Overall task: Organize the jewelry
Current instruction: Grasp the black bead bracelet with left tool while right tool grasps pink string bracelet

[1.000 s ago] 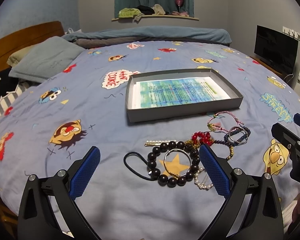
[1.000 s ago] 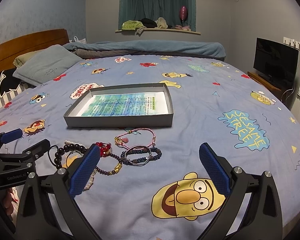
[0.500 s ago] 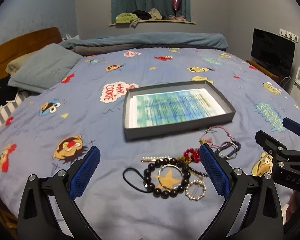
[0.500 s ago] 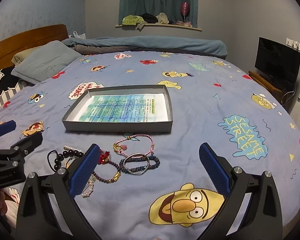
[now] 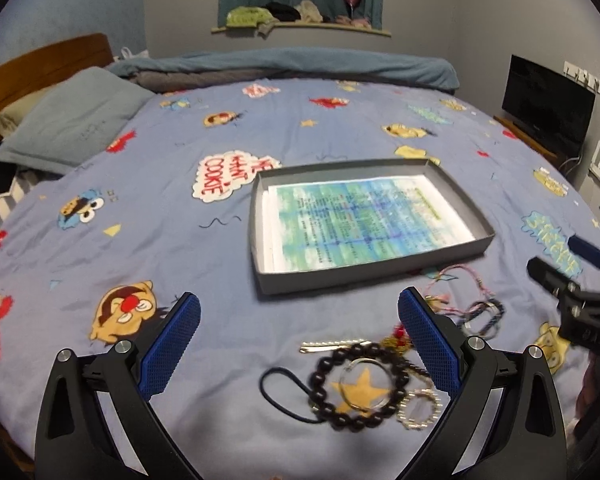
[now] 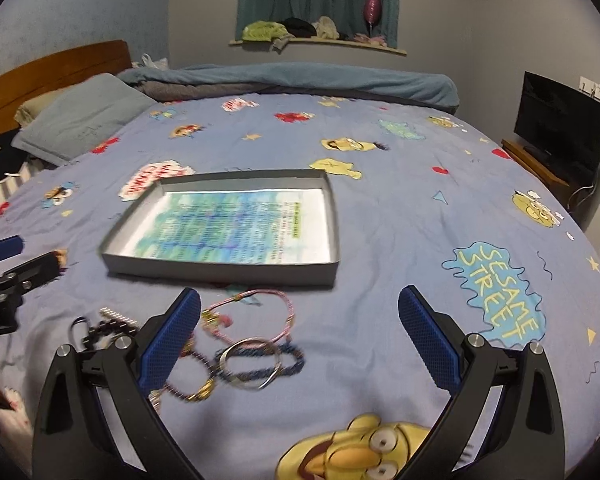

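Observation:
A shallow grey box lid (image 5: 380, 270) (image 6: 220, 267) lined with a printed sheet lies on the bed. In front of it sits a pile of jewelry: a dark bead bracelet (image 5: 358, 386), a pearl ring bracelet (image 5: 420, 410), a gold hair clip (image 5: 332, 345), a pink cord bracelet (image 6: 260, 316), a silver bangle (image 6: 252, 362) on a blue braided bracelet (image 6: 290, 360). My left gripper (image 5: 298, 346) hovers open above the bead bracelet. My right gripper (image 6: 298, 344) is open over the bangle, nothing held.
The bed has a blue cartoon-print sheet (image 5: 160, 240), a grey-blue pillow (image 5: 72, 120) at the left and a rolled duvet (image 5: 300, 68) at the far end. A television (image 5: 548, 108) stands on a low stand at the right.
Both grippers have pulled back and risen a little; the box and jewelry sit lower and farther in each view. Both stay open. No piece has moved.

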The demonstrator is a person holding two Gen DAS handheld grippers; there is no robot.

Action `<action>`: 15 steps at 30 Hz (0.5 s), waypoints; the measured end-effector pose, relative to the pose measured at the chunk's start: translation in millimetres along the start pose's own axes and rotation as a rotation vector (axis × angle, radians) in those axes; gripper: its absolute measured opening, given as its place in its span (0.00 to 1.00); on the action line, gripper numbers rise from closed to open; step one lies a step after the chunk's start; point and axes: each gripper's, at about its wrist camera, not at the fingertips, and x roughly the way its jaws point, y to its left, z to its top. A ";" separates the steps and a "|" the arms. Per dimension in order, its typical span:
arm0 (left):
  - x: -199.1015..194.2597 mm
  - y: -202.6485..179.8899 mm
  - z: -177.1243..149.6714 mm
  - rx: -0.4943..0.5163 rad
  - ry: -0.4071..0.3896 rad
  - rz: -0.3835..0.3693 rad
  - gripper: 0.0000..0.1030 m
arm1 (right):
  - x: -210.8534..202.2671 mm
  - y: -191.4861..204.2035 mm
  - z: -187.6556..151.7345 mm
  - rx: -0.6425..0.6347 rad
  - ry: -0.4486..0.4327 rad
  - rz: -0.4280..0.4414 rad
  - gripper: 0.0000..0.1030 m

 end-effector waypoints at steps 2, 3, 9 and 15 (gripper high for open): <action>11.0 5.4 1.0 0.035 -0.006 0.009 0.95 | 11.8 -2.8 2.2 -0.020 -0.015 0.034 0.95; 14.9 8.2 0.8 0.042 -0.005 0.009 0.95 | 15.9 -3.2 3.5 -0.023 -0.016 0.048 0.95; 38.7 40.4 -3.2 -0.008 0.008 -0.030 0.95 | 60.8 -15.3 3.0 -0.011 0.093 0.081 0.95; 55.4 52.6 -20.6 0.030 0.071 -0.047 0.95 | 74.3 -19.6 -11.6 -0.013 0.105 0.123 0.95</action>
